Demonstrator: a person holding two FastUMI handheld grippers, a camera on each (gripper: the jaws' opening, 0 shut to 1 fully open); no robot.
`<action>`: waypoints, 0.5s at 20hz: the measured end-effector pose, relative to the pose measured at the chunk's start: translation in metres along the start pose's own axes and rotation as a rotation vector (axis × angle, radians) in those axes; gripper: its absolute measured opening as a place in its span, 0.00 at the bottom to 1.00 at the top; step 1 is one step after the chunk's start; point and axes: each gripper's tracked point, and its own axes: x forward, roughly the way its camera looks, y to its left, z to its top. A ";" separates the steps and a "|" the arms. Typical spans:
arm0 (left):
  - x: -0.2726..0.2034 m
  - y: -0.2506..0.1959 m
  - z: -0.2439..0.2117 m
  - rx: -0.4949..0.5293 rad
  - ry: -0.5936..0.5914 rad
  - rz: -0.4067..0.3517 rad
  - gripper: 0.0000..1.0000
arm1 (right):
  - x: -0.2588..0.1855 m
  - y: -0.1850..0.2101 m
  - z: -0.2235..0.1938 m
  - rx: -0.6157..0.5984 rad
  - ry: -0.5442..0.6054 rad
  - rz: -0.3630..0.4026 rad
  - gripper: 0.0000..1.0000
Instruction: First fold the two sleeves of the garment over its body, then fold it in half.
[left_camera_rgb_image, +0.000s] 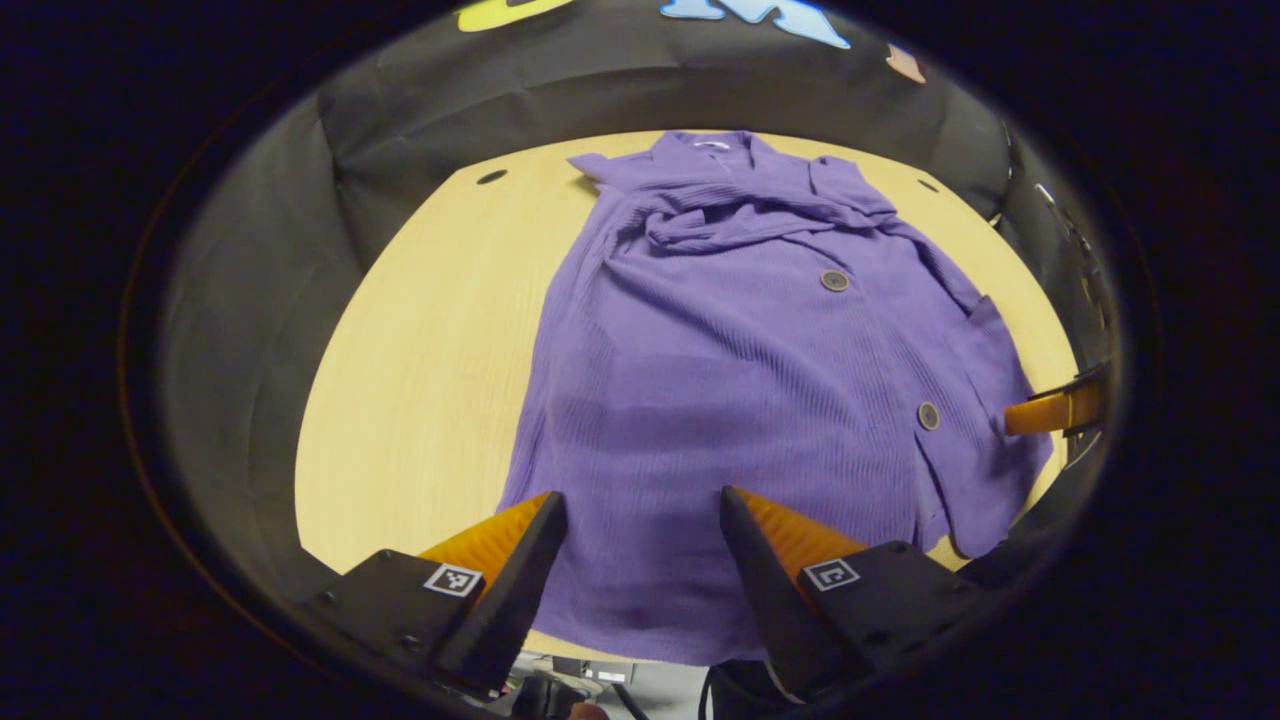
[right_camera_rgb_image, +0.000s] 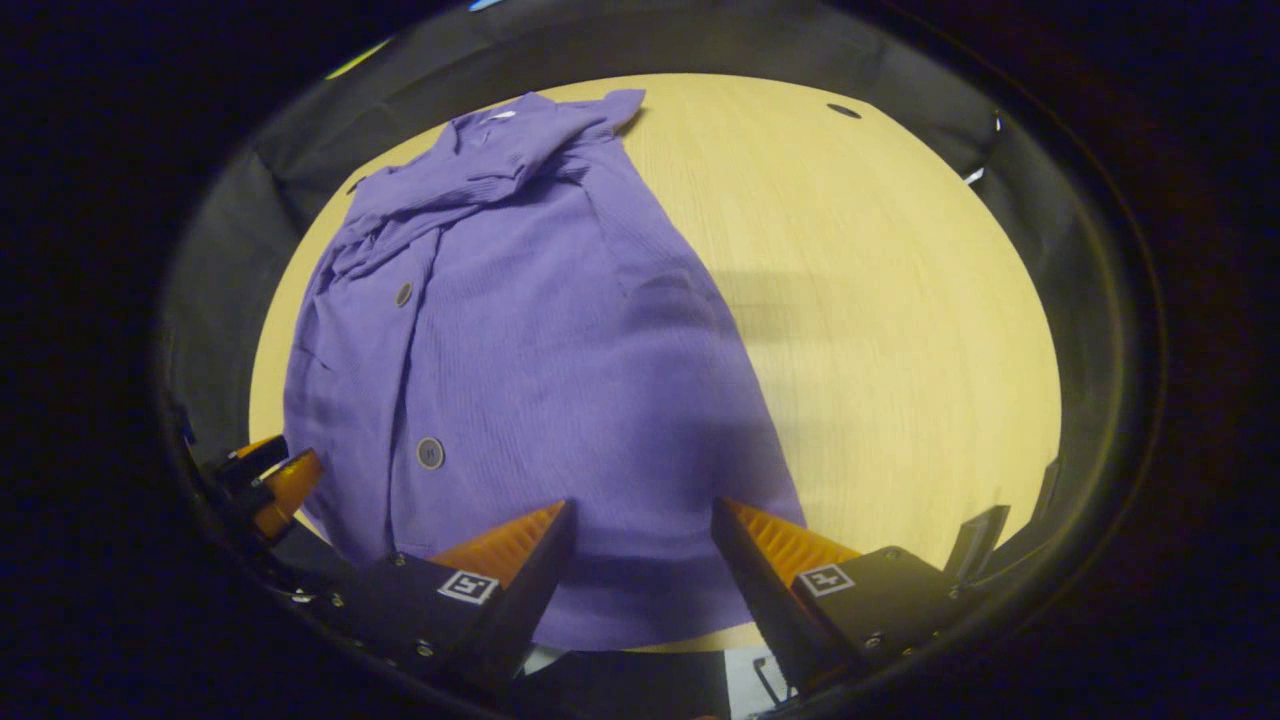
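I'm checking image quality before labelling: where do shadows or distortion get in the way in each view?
Left gripper view: fisheye bends the table edge; a dim band crosses the cardigan mid-body, buttons still sharp. Right gripper view: same curving; a soft shadow falls over the cardigan's right side and onto the table; no glare.

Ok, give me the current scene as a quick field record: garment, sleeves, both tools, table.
garment: purple buttoned cardigan, spread flat, collar at the far end, hem at the near edge
sleeves: look folded in over the body, bunched below the collar
half fold: not yet done
left tool: open, above the hem, holding nothing
right tool: open, above the hem near the cardigan's other side, holding nothing
table: light wooden tabletop, bare beside the cardigan
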 end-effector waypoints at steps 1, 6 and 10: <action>0.001 0.001 -0.004 0.005 0.015 0.005 1.00 | 0.000 0.001 -0.002 -0.006 0.005 -0.006 0.93; 0.004 -0.005 -0.001 0.009 0.014 -0.008 0.95 | 0.003 0.000 -0.010 -0.081 0.034 -0.059 0.98; 0.007 -0.014 0.001 -0.076 -0.003 -0.035 0.94 | 0.004 0.002 -0.009 -0.068 0.054 -0.074 0.99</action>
